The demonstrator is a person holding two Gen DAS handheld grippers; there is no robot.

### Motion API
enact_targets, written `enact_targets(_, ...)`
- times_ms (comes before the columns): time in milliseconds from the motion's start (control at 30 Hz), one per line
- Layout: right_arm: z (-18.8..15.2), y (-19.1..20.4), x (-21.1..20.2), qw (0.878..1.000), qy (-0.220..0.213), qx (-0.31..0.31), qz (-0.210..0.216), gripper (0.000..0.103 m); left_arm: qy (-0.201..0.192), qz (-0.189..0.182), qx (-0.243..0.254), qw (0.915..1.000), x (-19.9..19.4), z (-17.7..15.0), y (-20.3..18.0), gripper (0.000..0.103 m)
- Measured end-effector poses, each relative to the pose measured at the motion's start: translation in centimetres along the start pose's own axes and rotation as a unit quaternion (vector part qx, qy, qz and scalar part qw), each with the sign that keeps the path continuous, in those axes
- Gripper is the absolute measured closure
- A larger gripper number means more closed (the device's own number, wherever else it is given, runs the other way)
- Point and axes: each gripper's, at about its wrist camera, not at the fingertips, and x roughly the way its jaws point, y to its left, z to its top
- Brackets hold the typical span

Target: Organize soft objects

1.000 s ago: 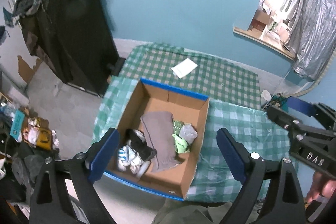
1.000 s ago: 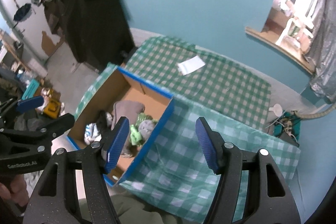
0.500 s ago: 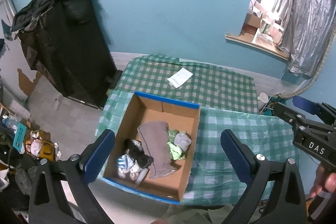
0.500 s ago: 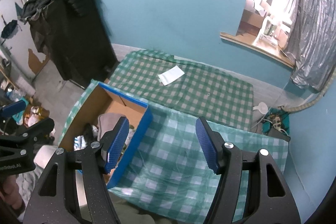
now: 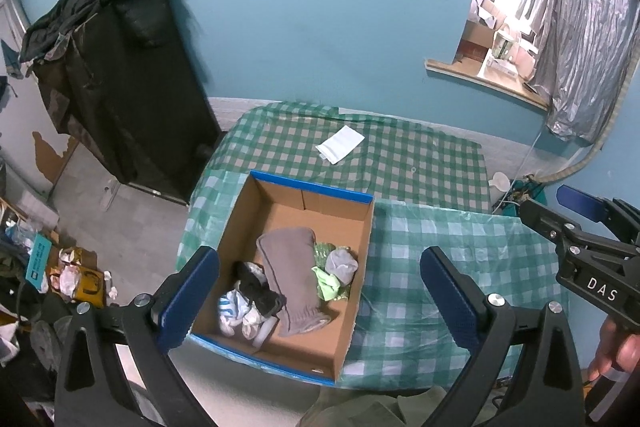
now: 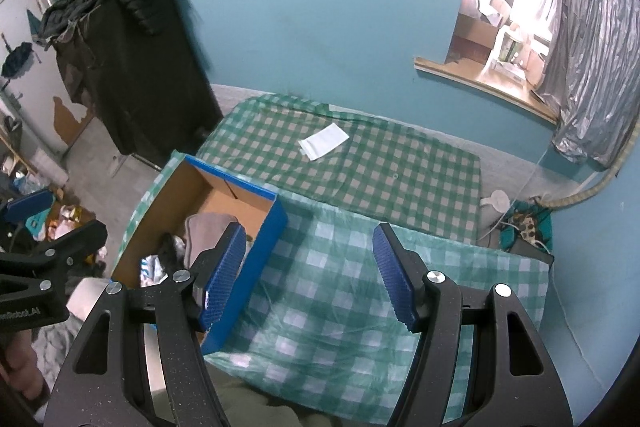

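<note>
So: both grippers empty, jaws apart | soft stuff in blue-rimmed cardboard box (image 5: 362,223) | next prob. white paper (image 5: 340,145) far side, else done

The left hand-held gripper (image 5: 318,291) points steeply downward, its jaws just opened wide, nothing between them. The right hand-held gripper (image 6: 310,277) tilts down likewise, jaws parted and empty (narrower than the left). A hand (image 5: 618,349) grips the right one's handle; another hand (image 6: 18,367) holds the left.
</note>
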Motion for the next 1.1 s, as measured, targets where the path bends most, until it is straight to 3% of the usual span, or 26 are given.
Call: enact_targets(1100, -0.2, -0.9, 0.3, 1.000, 0.008, -0.005, 0.013, 0.037, 0.016, 0.008, -0.009, 0.9998, 0.6, -0.1, -1.4, 0.002)
